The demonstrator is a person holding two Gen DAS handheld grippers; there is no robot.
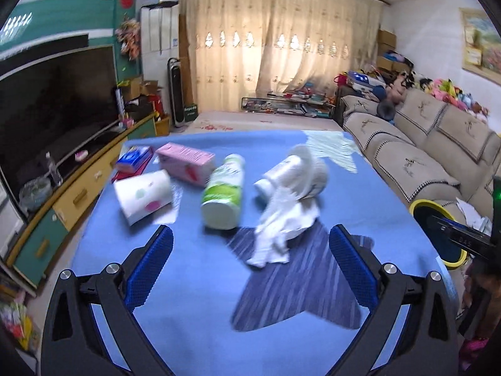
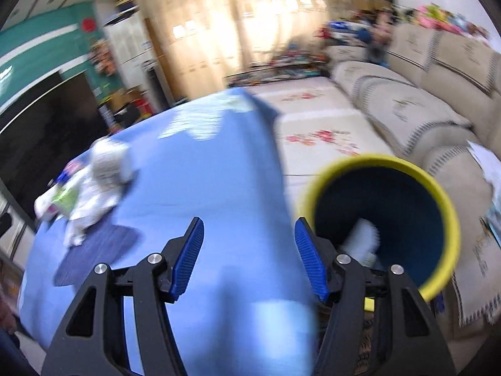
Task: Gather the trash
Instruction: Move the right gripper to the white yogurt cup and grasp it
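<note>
Trash lies scattered on the blue tablecloth (image 1: 194, 282). Left gripper (image 1: 250, 244) hovers low over the near part of the table, pointing forward across it, its blue-padded fingers (image 1: 352, 266) spread wide apart and holding nothing. Crumpled white tissue (image 1: 278, 235) lies just ahead, between the finger lines but touching neither. Behind the tissue lie a toppled white cup (image 1: 313, 172) and a small white bottle (image 1: 275, 177). To their left a green-and-white bottle (image 1: 224, 191) lies on its side with its base toward the camera. Further left are a paper cup with coloured dots (image 1: 145, 197) on its side, a pink carton (image 1: 186, 163) and a blue packet (image 1: 134, 158).

Right gripper (image 2: 249, 244) is held at the right edge of the table, tilted, fingers (image 2: 191, 250) parted with nothing between them. Yellow-rimmed bin (image 2: 438, 194) with a dark blue interior sits just beside the right finger, off the table edge; a pale item (image 2: 363, 238) lies inside, too blurred to identify. Right wrist view is motion-blurred. Beige sofa (image 1: 422, 144) stands along the right side of the room
</note>
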